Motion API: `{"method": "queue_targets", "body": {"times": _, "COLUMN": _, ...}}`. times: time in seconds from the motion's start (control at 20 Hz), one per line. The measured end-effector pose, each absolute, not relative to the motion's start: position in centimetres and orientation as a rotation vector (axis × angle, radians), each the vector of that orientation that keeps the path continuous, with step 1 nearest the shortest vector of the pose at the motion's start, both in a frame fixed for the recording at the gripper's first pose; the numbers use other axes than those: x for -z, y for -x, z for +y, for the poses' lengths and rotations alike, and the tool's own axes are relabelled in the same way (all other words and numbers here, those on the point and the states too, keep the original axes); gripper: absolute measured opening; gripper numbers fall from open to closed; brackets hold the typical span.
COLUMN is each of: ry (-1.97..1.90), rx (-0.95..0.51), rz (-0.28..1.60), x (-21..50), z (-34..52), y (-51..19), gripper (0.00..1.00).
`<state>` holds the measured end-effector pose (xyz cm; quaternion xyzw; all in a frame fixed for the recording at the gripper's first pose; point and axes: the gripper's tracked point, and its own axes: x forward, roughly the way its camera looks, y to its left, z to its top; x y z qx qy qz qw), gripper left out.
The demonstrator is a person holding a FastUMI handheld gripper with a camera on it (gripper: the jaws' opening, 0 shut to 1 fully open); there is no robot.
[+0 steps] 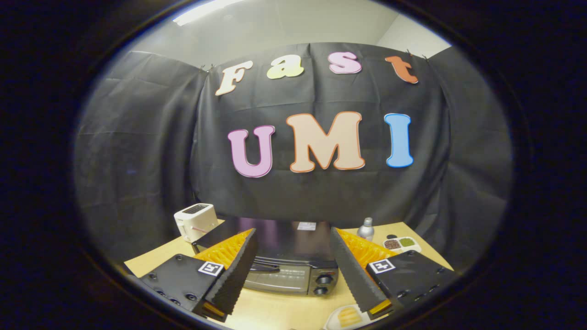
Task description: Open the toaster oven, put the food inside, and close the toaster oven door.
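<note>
1. The toaster oven (284, 268) sits mid-tabletop (279, 309), its door shut and facing me. Its long side runs left to right.
2. My gripper (293, 268) is spread wide and holds nothing. It hangs above the oven.
3. The food (348, 316) sits on a plate (334, 323) at the near edge, under one finger. I might bump it going down.
4. I could miss the door handle (265, 268) and push the oven back toward the white toaster (196, 221).
</note>
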<state>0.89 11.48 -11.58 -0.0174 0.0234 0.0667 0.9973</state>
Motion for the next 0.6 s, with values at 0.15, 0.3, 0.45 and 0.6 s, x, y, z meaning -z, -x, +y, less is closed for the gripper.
{"method": "queue_targets", "body": {"times": 0.15, "ry": 0.038, "rx": -0.149, "rz": 0.041, "x": 12.9, "z": 13.8, "y": -2.6, "gripper": 0.99}}
{"method": "queue_targets", "body": {"times": 0.3, "ry": 0.033, "rx": -0.157, "rz": 0.038, "x": 14.2, "z": 15.8, "y": -4.5, "gripper": 0.99}}
{"method": "queue_targets", "body": {"times": 0.45, "ry": 0.025, "rx": -0.152, "rz": 0.027, "x": 16.0, "z": 17.2, "y": -6.2, "gripper": 0.99}}
{"method": "queue_targets", "body": {"times": 0.6, "ry": 0.037, "rx": -0.128, "rz": 0.024, "x": 17.9, "z": 17.8, "y": -7.5, "gripper": 0.99}}
